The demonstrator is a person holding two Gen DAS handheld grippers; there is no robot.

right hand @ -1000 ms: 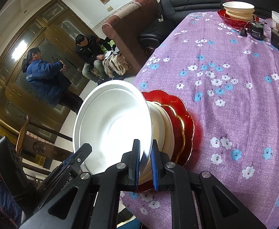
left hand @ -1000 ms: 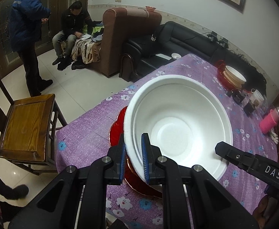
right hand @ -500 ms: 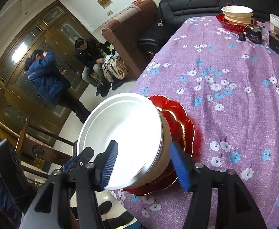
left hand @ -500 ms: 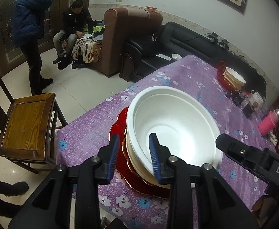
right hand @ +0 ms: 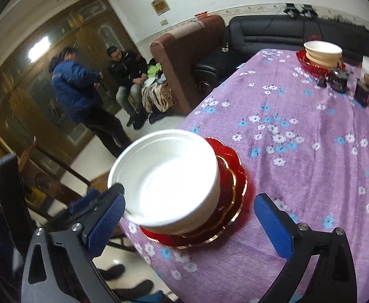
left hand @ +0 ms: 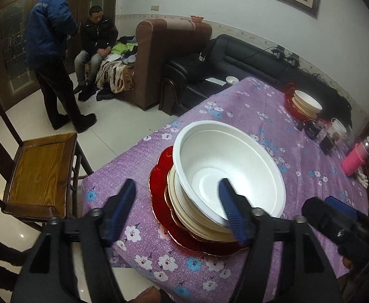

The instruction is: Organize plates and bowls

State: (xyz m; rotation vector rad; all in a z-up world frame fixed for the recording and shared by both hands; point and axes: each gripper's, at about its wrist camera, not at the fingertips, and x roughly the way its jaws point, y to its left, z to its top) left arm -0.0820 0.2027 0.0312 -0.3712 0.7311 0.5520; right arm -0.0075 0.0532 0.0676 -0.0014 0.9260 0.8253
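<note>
both grippers, left gripper (left hand: 177, 209) and right gripper (right hand: 190, 224), have just opened and released the white bowl (left hand: 228, 176), now nested atop the red plate (left hand: 159, 176) stack; this stacking step looks complete.

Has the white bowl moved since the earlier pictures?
Yes. The white bowl was tilted up on edge; it now sits level, lower on the stack over the red plate. Both grippers have just been opening, and neither pad presses on it.
</note>
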